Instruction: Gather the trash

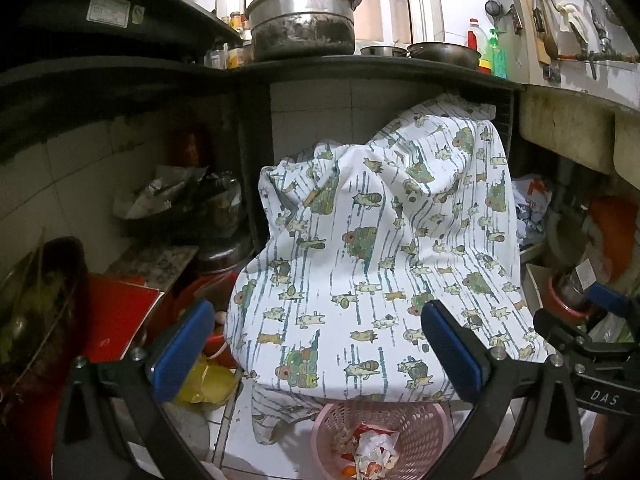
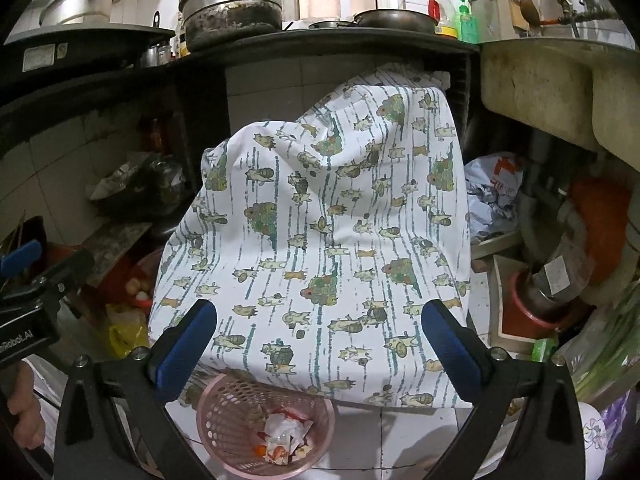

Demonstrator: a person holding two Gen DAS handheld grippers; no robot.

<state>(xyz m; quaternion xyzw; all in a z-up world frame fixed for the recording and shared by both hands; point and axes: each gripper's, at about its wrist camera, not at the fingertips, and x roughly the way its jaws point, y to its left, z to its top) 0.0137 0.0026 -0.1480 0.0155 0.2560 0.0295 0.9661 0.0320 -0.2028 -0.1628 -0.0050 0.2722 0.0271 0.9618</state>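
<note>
In a cramped tiled kitchen, a pink mesh waste basket [image 2: 240, 432] stands on the white floor in front of a bundle draped in a cartoon-printed cloth [image 2: 320, 240], its rim partly tucked under the cloth's lower edge. Crumpled wrappers [image 2: 286, 438] in white, red and orange lie in the basket's bottom.

The left tool [image 1: 318, 354] and the right tool [image 2: 318, 350] both hang above the basket with their blue-padded jaws spread wide and nothing between them; neither touches the cloth or the basket. The right tool's black frame shows at the edge of the left wrist view, placing the two side by side.

On the dark counter [image 1: 360, 66] behind the bundle sit a large soot-stained steel pot [image 1: 304, 20], a shallow pan [image 1: 442, 54] and a green dish-soap bottle [image 1: 498, 54]. A yellow plastic bag [image 1: 204, 380] lies on the floor left of the cloth, beside what may be a red bowl, too dim to tell.
</note>
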